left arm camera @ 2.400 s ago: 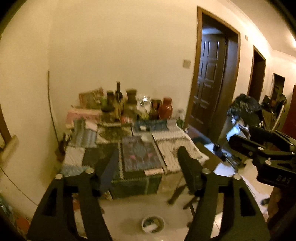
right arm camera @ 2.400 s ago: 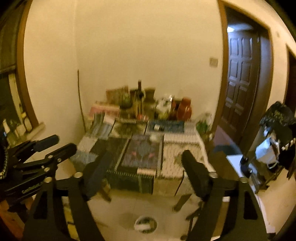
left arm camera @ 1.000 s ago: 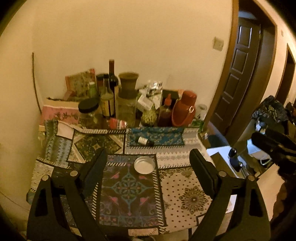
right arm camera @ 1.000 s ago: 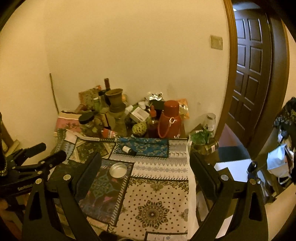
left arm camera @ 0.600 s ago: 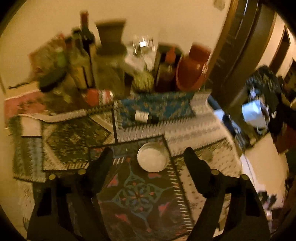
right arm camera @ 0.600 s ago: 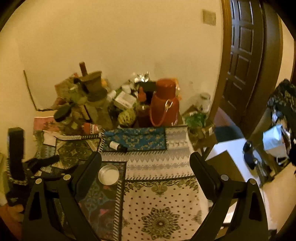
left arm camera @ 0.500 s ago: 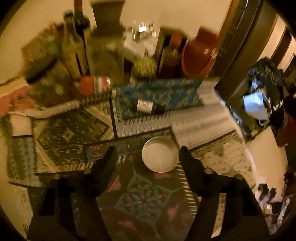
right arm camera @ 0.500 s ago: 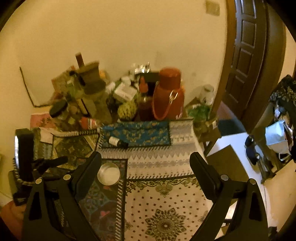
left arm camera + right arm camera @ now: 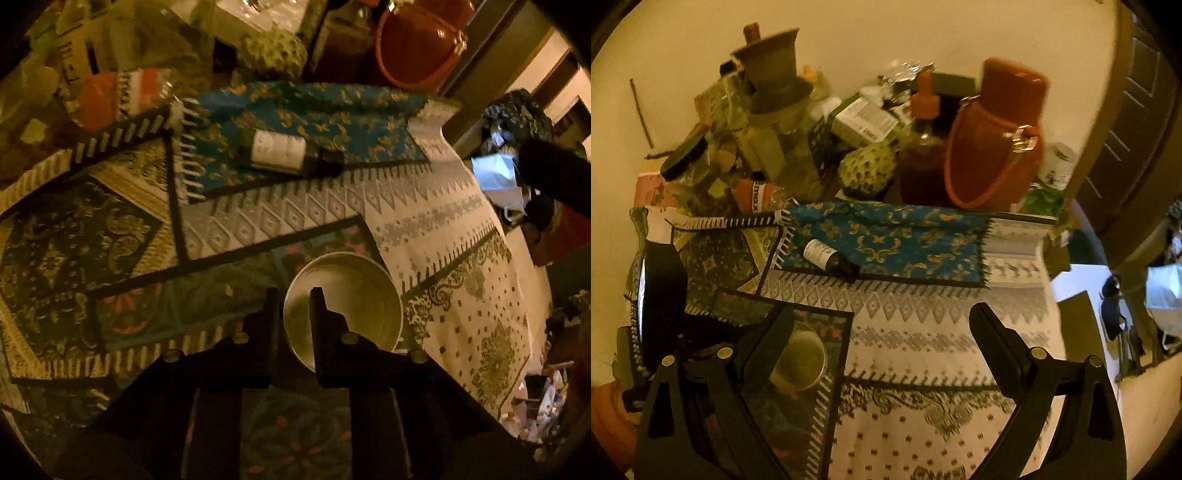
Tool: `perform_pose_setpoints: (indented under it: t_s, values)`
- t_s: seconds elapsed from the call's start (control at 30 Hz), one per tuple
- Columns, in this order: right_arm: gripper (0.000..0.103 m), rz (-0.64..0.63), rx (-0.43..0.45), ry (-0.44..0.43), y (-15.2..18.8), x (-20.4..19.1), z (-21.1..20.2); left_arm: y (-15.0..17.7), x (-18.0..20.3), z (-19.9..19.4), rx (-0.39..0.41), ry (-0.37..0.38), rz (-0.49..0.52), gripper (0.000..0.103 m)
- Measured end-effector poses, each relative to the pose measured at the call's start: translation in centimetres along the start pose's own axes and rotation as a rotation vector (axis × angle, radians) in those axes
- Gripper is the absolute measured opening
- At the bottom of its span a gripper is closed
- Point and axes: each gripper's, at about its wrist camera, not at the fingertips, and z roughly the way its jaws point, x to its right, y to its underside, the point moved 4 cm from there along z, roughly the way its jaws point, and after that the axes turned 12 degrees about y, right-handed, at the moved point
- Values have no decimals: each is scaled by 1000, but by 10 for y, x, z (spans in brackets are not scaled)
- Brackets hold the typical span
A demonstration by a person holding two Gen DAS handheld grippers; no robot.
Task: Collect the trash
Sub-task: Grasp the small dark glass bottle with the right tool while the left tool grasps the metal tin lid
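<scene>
A small round white container sits on the patterned cloths of the table; it also shows in the right wrist view. My left gripper is shut on its near left rim, one finger outside and one inside. A small dark bottle with a white label lies on a blue cloth behind it, also in the right wrist view. My right gripper is open and empty above the white patterned cloth, right of the container.
The back of the table is crowded: a red flask, glass jars, a custard apple, boxes, a red crushed can. A door is at right. The table edge drops off at right.
Both grippers moved in from across the room to the table. The left gripper came down and shut on the container's rim. The right gripper stayed open above the table.
</scene>
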Motion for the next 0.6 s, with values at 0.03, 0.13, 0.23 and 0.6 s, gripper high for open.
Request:
perform_pose_setpoints:
  t_s: [0.03, 0.13, 0.23, 0.6]
  values:
    - [95, -15, -9, -13, -2, -2, 6, -1, 1, -1, 8, -5, 12, 12]
    - [94, -58, -25, -48, -12, -11, 21, -2, -3, 1, 2, -1, 15, 3]
    - [94, -91, -37, -89, -23, -20, 37, -3, -13, -2, 14, 19, -23, 2]
    - [73, -199, -178, -140, -39, -68, 127, 0, -66, -42, 74, -67, -102, 1]
